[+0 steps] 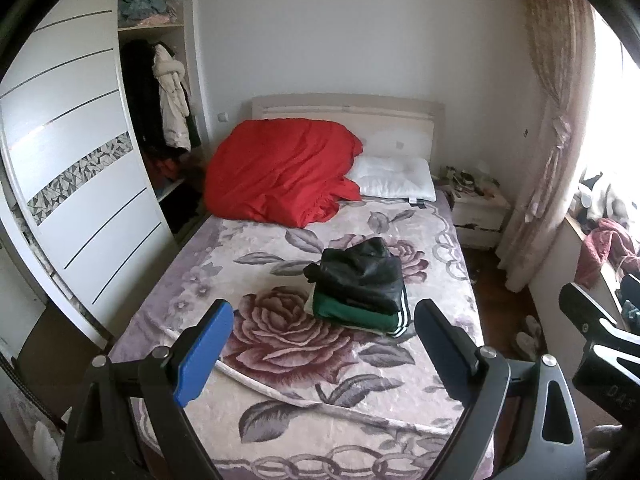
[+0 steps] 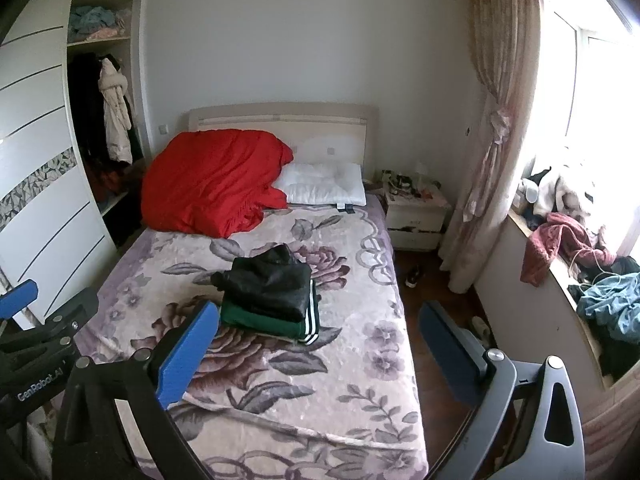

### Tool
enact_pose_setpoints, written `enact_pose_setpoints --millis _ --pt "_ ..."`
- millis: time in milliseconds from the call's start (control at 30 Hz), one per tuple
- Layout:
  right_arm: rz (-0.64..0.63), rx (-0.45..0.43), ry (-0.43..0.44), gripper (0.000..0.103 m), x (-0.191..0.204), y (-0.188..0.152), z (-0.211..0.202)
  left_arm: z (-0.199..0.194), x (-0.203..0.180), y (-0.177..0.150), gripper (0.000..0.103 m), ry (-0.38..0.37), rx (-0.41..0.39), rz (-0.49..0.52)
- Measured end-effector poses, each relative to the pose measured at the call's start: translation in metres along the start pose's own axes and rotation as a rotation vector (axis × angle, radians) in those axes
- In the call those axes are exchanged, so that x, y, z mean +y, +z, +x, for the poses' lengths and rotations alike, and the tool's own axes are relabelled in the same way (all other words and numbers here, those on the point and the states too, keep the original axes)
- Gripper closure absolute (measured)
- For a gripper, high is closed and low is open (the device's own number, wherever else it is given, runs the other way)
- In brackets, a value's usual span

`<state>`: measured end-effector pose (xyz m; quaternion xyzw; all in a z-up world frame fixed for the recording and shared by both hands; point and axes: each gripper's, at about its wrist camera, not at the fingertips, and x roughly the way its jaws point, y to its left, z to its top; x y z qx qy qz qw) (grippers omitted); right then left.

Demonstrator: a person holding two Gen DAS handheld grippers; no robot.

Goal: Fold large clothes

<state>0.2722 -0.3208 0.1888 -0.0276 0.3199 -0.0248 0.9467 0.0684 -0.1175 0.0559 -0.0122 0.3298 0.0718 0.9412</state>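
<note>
A folded black jacket (image 1: 362, 270) lies on top of a folded green garment with white stripes (image 1: 360, 318) in the middle of the bed (image 1: 280, 392). The stack also shows in the right wrist view, black jacket (image 2: 272, 280) on the green garment (image 2: 280, 322). My left gripper (image 1: 324, 332) is open and empty, held above the foot of the bed, short of the stack. My right gripper (image 2: 320, 332) is open and empty, to the right of the left one, over the bed's right side. The right gripper's body shows at the left view's right edge (image 1: 592, 332).
A red duvet (image 1: 280, 172) and white pillow (image 1: 394, 178) lie at the head of the bed. An open wardrobe (image 1: 160, 120) stands left. A nightstand (image 2: 416, 216), curtain (image 2: 492, 120) and a window ledge piled with clothes (image 2: 580, 264) are on the right. Shoes lie on the floor (image 2: 412, 276).
</note>
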Motion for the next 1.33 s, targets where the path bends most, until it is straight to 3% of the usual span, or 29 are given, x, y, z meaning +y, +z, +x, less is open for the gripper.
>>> enact_pose_setpoints --millis 1333 --pt "0.016 -0.018 0.003 0.000 0.000 -0.007 -0.010 -0.023 -0.003 0.003 0.010 -0.010 -0.041 -0.013"
